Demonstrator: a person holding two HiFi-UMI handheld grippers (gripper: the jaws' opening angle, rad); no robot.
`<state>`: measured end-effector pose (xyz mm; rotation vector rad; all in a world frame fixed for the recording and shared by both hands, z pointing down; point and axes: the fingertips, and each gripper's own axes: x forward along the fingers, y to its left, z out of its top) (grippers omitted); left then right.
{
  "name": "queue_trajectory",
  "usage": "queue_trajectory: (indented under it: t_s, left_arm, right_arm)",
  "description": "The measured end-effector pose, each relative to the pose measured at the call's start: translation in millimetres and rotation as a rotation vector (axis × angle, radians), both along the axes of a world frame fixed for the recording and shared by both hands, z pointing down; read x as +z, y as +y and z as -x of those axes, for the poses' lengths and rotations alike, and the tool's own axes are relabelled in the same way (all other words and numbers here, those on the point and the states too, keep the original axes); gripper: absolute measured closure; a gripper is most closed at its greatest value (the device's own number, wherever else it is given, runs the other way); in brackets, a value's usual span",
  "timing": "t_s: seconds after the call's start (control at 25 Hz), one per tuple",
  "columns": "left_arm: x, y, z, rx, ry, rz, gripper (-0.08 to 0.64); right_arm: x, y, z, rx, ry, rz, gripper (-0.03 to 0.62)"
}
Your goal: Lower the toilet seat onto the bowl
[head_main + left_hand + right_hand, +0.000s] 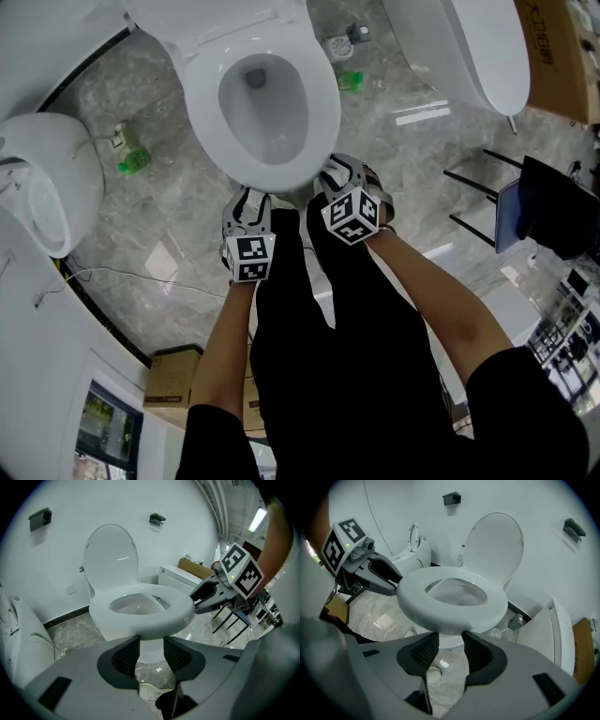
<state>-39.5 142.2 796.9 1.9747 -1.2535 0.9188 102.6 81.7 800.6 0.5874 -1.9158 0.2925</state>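
Seat: toilet seat lay flat as a thick white ring, its front edge just beyond and slightly above both sets of fingertips; it looked already down on the bowl, though the seam between the two could not be made out.
Lid: lid stood upright at the back, well beyond the fingers and past the far side of the ring.
Left gripper: left gripper had its fingers a moderate way apart with nothing held; only the base of the toilet and the floor showed through the gap.
Right gripper: right gripper was likewise parted and empty, its fingers just short of the ring's front edge (each gripper showed at the edge of the other's view, near but apart).
Handling: the seat was probably stiff, fairly light plastic, glossy and so likely slippery; hinged at the back, it would swing rather than lift and could slam if let go.
Hold: the front rim, the part nearest the fingertips, looked the best place to pinch, one jaw above and one below.
Progress: judged complete or nearly so.
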Motion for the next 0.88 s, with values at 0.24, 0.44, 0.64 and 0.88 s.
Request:
queue_trajectory:
  t_s: [0.24,0.44,0.64,0.88]
  left_arm:
    - [10,1,-2,-0.016,0.011,0.012,0.396]
    - [20,4,-4,-0.021,0.024,0.017,0.396]
    - [28,8,-6,-0.023,0.027,0.029,0.396]
    - [42,9,-6,-0.018,0.027,0.04,0.396]
  right_arm:
    - [11,1,-2,-0.01,-0.006,0.002,0.411]
    - [21,5,-4,-0.014,-0.001,0.004,0.411]
    - [28,8,-5,-0.024,0.002,0.006,0.411]
    - [41,9,-5,-0.032,0.002,0.002,0.411]
